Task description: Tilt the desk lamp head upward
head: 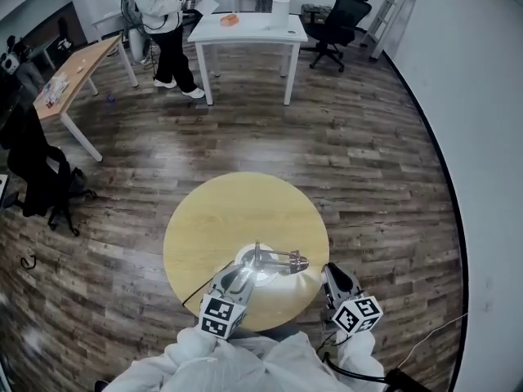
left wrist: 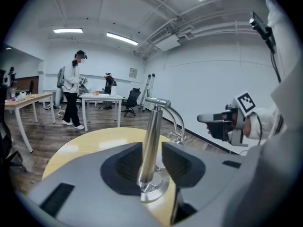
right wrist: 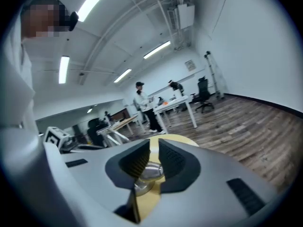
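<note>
The desk lamp (head: 274, 261) stood near the front edge of the round worktop (head: 237, 211), its chrome post (left wrist: 152, 136) upright and its lamp head (head: 296, 261) reaching level toward the person's right. It looked rigid and slick, and is probably best lifted at the head. The left gripper (left wrist: 152, 167) straddled the post loosely. The right gripper (right wrist: 151, 162) was nearly closed and empty, just short of the head.
</note>
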{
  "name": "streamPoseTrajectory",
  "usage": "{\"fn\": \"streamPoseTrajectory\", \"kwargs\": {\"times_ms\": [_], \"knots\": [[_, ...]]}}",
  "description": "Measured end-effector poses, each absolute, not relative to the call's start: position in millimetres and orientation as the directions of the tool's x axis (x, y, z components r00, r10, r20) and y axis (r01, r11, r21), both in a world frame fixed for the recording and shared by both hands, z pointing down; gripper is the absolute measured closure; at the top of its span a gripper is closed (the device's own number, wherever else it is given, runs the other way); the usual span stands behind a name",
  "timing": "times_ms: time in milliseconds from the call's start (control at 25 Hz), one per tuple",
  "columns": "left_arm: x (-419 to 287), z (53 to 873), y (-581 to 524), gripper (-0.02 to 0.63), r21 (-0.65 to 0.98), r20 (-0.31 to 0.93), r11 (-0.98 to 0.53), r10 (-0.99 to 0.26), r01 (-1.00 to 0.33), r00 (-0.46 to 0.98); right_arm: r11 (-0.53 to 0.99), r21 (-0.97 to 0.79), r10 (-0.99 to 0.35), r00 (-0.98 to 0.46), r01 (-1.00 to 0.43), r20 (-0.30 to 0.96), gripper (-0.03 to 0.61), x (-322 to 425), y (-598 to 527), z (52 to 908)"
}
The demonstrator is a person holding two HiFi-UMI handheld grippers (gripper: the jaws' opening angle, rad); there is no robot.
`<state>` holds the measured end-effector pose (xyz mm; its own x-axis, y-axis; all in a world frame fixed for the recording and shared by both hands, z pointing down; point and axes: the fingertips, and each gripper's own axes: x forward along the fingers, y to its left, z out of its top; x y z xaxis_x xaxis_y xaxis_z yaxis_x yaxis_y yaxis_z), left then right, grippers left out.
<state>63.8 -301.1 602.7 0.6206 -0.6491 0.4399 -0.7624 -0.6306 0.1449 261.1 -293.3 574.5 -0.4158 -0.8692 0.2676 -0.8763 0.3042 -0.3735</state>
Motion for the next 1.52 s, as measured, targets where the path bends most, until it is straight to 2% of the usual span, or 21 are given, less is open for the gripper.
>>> {"fn": "streamPoseTrajectory", "kwargs": {"times_ms": [40, 120, 160, 240, 400, 720, 800, 880, 1080, 1520], "knots": [[66, 608, -302, 0.478, 0.121, 0.440, -0.643, -0.648, -0.756, 0.622, 0.401, -0.356, -0.812, -0.507, -0.844, 0.290, 0.490, 254, -291, 581], [67, 615, -306, 0.434, 0.074, 0.440, -0.643, -0.665, -0.763, 0.603, 0.577, -0.300, -0.665, -0.650, -0.760, 0.369, 0.340, 242, -283, 601], [67, 617, -310, 0.420, 0.058, 0.440, -0.632, -0.679, -0.773, 0.588, 0.647, -0.271, -0.592, -0.694, -0.712, 0.410, 0.291, 238, -281, 610], [72, 620, -323, 0.414, 0.042, 0.436, -0.614, -0.698, -0.788, 0.568, 0.739, -0.247, -0.478, -0.745, -0.627, 0.465, 0.261, 235, -287, 628], [87, 618, -345, 0.414, 0.027, 0.415, -0.593, -0.725, -0.805, 0.549, 0.816, -0.285, -0.336, -0.814, -0.503, 0.474, 0.259, 227, -309, 659], [100, 613, -358, 0.417, 0.048, 0.371, -0.593, -0.737, -0.804, 0.565, 0.885, -0.338, -0.163, -0.893, -0.320, 0.419, 0.264, 191, -328, 680], [105, 611, -359, 0.452, 0.057, 0.365, -0.606, -0.727, -0.793, 0.581, 0.892, -0.357, -0.117, -0.905, -0.277, 0.410, 0.295, 187, -327, 680], [105, 610, -360, 0.472, 0.062, 0.361, -0.609, -0.725, -0.791, 0.587, 0.888, -0.383, -0.092, -0.913, -0.255, 0.396, 0.296, 185, -328, 680], [105, 611, -359, 0.474, 0.069, 0.371, -0.621, -0.710, -0.781, 0.598, 0.883, -0.389, -0.080, -0.902, -0.262, 0.424, 0.304, 188, -327, 677], [105, 613, -359, 0.476, 0.050, 0.406, -0.665, -0.668, -0.745, 0.624, 0.895, -0.284, -0.181, -0.862, -0.344, 0.474, 0.305, 215, -325, 640]]}}
